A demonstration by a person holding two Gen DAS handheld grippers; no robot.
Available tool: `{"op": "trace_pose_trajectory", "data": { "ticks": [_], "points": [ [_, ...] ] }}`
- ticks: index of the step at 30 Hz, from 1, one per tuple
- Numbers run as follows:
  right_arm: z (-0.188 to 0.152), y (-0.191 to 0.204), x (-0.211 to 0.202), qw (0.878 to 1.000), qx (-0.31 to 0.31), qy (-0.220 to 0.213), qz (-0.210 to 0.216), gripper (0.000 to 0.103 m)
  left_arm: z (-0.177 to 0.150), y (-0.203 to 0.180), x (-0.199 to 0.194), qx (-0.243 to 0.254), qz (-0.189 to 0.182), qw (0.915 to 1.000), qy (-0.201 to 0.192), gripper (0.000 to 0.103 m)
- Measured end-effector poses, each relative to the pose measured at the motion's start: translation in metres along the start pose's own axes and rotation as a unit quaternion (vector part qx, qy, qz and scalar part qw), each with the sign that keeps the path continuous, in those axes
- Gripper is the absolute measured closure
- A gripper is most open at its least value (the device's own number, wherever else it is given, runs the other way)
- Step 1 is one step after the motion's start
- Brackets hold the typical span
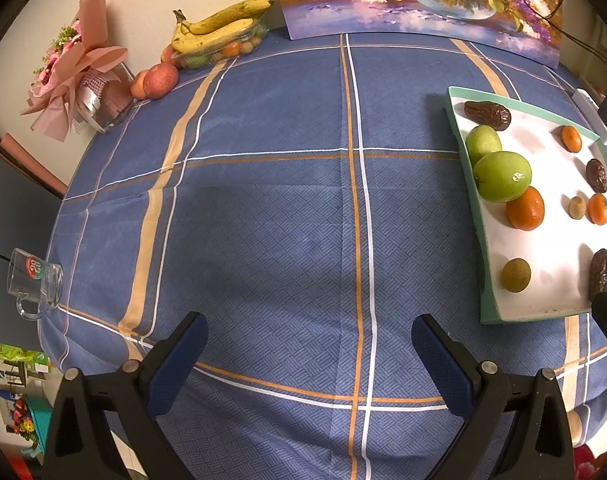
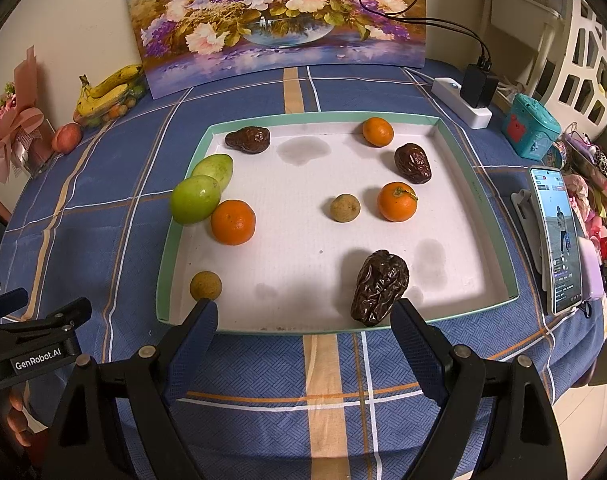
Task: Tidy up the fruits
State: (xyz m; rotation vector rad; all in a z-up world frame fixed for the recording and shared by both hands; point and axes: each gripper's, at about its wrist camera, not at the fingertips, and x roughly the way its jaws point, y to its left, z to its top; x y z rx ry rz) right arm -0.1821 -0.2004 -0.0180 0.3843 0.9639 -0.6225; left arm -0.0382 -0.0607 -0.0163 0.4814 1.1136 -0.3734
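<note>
A white tray with a green rim (image 2: pixel 165 256) (image 1: pixel 469 184) lies on the blue tablecloth. It holds two green fruits (image 2: pixel 194 199) (image 1: pixel 502 176), three oranges (image 2: pixel 233 222) (image 1: pixel 525 208), three dark wrinkled dates (image 2: pixel 379 286) (image 1: pixel 487 115) and two small brown longans (image 2: pixel 205 285) (image 1: pixel 516 275). My right gripper (image 2: pixel 305 318) is open and empty at the tray's near edge, its right finger next to the nearest date. My left gripper (image 1: pixel 309 332) is open and empty above bare cloth, left of the tray.
Bananas on a clear fruit box (image 1: pixel 219 26), an apple (image 1: pixel 160 80) and a bouquet (image 1: pixel 69 68) stand at the far left. A glass mug (image 1: pixel 33 280) sits at the left edge. A painting (image 2: pixel 279 16), power strip (image 2: pixel 461 102) and phone (image 2: pixel 557 240) border the tray.
</note>
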Motion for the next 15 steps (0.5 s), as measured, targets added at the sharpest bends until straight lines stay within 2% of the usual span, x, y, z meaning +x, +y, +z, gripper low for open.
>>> {"op": "trace_pose_trajectory", "data": {
  "ticks": [15],
  "points": [
    [-0.0001, 0.0007, 0.0004, 1.0, 0.0, 0.0, -0.001, 0.014, -0.0014, 0.0019, -0.0041, 0.0, 0.004, 1.0, -0.009, 0.0]
  ]
}}
